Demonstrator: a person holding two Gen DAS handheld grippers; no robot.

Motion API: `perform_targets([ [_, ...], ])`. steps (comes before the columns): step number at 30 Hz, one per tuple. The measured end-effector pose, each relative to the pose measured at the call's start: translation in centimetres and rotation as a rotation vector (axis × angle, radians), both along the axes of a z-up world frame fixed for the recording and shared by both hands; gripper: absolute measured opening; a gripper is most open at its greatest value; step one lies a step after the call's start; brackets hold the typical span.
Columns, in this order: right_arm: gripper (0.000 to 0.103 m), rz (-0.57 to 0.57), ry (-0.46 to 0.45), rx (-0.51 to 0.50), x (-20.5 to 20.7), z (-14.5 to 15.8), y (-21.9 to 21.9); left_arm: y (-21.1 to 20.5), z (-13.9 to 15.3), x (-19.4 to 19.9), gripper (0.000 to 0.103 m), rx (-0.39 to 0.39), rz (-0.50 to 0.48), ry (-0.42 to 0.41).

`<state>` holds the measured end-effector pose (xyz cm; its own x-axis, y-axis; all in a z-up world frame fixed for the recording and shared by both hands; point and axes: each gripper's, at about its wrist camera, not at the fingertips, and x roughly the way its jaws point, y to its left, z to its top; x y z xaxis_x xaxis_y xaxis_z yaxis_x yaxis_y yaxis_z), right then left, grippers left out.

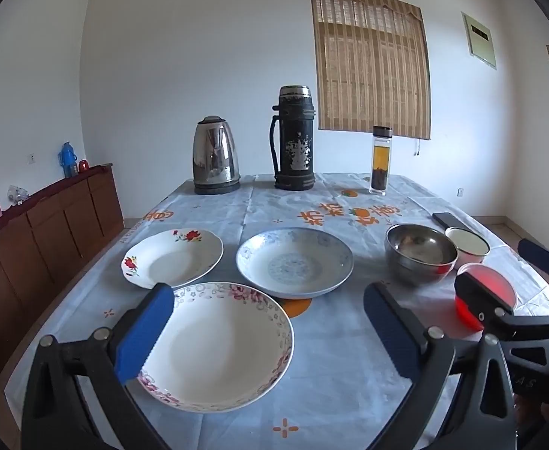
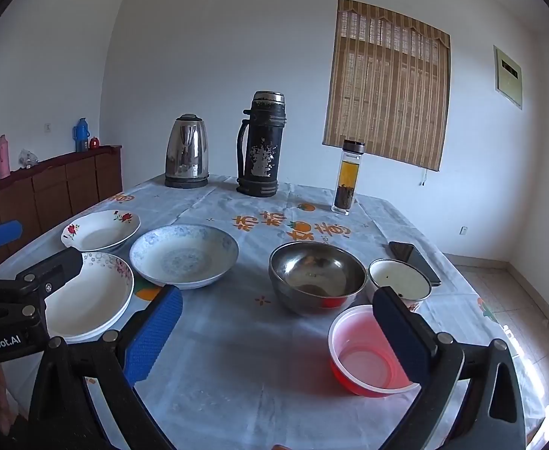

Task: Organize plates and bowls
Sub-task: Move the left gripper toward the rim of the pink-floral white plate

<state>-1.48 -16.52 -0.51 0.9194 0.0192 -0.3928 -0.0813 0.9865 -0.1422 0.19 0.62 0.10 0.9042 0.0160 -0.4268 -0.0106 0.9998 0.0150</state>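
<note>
On the far left of the worktop [image 1: 330, 393] sits a white plate with red flowers [image 1: 173, 257], and just nearer the person a white plate with a pink floral rim [image 1: 218, 345]; to their right is a blue-patterned plate [image 1: 295, 262], its near edge close beside the pink-rimmed one. The left tongs [image 1: 270, 333] hang above that near plate with their blue pads wide apart and nothing between them, angled downward; one pad overlaps the plate's left rim in the picture, though whether it touches I cannot tell. Moving right, a steel bowl [image 2: 317, 275] stands in the middle, a small white bowl [image 2: 400, 279] just beside it, and a red plastic bowl [image 2: 364, 352] nearest the person. The right tongs [image 2: 280, 328] are likewise spread and empty, with the red bowl lying slightly right of their midline and partly behind the right pad. So the plates fall to the left hand and the bowls to the right; nothing is stacked yet, by the look of it. The pink-rimmed plate is probably the first pick, lying straight ahead and below the left tongs. At the back stand a kettle [image 1: 214, 155], a dark flask [image 1: 293, 138] and a tea bottle [image 1: 380, 159], well apart from the dishes.
</note>
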Motion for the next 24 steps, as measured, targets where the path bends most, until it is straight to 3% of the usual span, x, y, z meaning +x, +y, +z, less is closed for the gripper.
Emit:
perform_targets([
  [24, 0.102, 0.046, -0.007, 0.035, 0.3, 0.2, 0.3, 1.7, -0.2, 0.3, 0.103, -0.013, 0.029, -0.008],
])
